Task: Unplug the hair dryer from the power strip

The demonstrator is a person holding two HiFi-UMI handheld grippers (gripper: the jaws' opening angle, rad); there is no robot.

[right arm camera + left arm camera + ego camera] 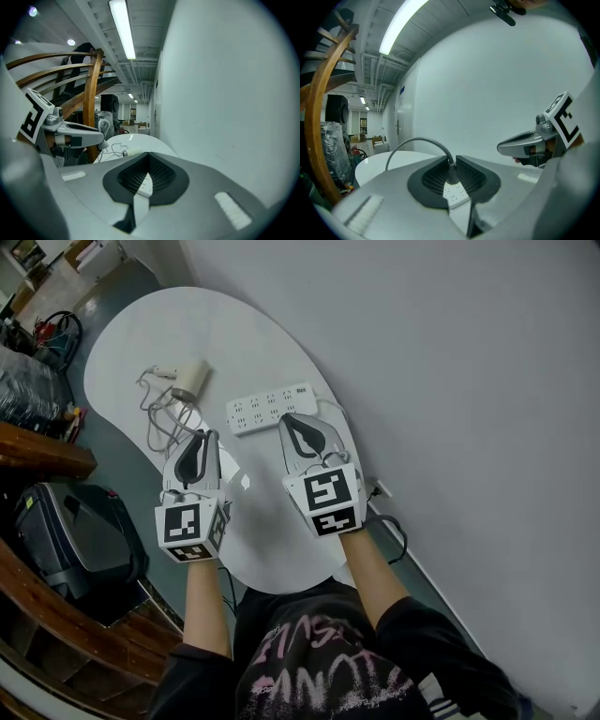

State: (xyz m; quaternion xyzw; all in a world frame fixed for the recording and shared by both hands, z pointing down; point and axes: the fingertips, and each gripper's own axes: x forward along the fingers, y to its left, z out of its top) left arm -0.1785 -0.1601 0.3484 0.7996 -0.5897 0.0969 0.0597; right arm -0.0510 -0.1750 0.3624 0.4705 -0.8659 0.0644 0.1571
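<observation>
A white hair dryer (pixel 191 379) lies at the far side of the white table (pixel 272 549), its grey cord (pixel 165 414) looping toward me. The cord (pixel 417 140) arches up and ends between the jaws of my left gripper (pixel 199 435), which is shut on its plug end. The white power strip (pixel 272 409) lies just beyond both grippers, and I see no plug in its sockets. My right gripper (pixel 293 418) hovers over the strip's near edge, shut and holding nothing. The strip (pixel 146 185) shows past its closed jaws.
The power strip's own cable (pixel 349 442) runs along the table's right edge to a wall socket (pixel 380 490). A plain wall fills the right. A dark case (pixel 66 531) and a wooden railing (pixel 42 457) stand left of the table.
</observation>
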